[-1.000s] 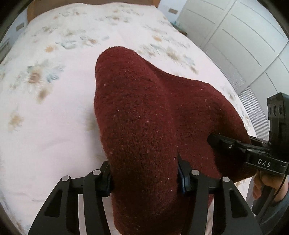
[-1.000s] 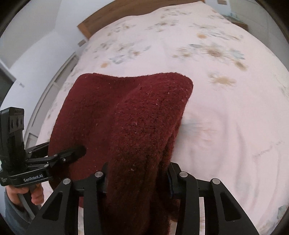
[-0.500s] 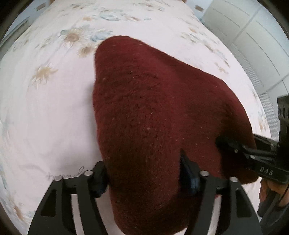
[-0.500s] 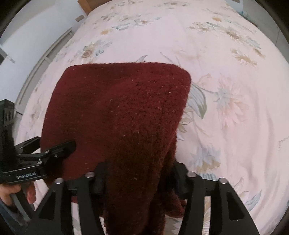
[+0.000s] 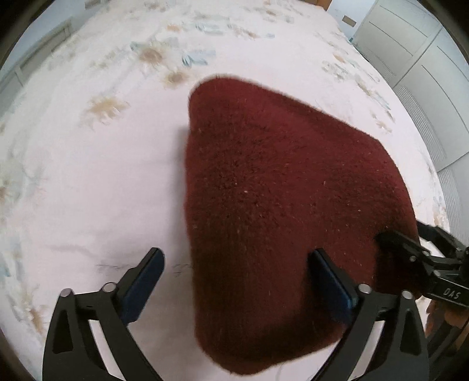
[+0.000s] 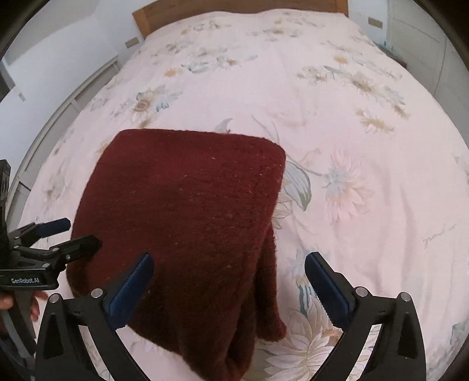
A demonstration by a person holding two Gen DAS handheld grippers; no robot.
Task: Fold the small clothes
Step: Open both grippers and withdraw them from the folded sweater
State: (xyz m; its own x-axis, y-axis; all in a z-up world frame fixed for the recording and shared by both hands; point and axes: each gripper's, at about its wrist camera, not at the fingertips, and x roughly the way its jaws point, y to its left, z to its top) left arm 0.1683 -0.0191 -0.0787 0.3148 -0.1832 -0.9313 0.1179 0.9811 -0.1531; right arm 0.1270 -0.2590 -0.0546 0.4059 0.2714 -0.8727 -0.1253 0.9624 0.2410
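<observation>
A dark red knitted garment (image 5: pixel 278 211) lies folded on the flowered bedspread (image 5: pixel 88 181). My left gripper (image 5: pixel 237 263) points down over its near left edge. Its jaws are opening wide: the cloth lies between them, one blue pad stands off over the sheet and the other only borders the cloth. In the right wrist view the garment (image 6: pixel 190 217) shows a loose fold hanging along its right side. My right gripper (image 6: pixel 231 272) straddles the near right corner, jaws opening too, both pads off the cloth. Each gripper also shows in the other's view, right gripper (image 5: pixel 407 237) and left gripper (image 6: pixel 77 233).
The bedspread (image 6: pixel 366 140) stretches far beyond the garment to a wooden headboard (image 6: pixel 234 8). White wardrobe doors (image 5: pixel 425 64) stand to the right of the bed. A person's hand (image 5: pixel 439 316) holds the right gripper's handle.
Both grippers went from shut on bunched red cloth to wide open. The garment dropped out of the jaws and now lies flatter on the bed; both cameras sank and tipped downward.
</observation>
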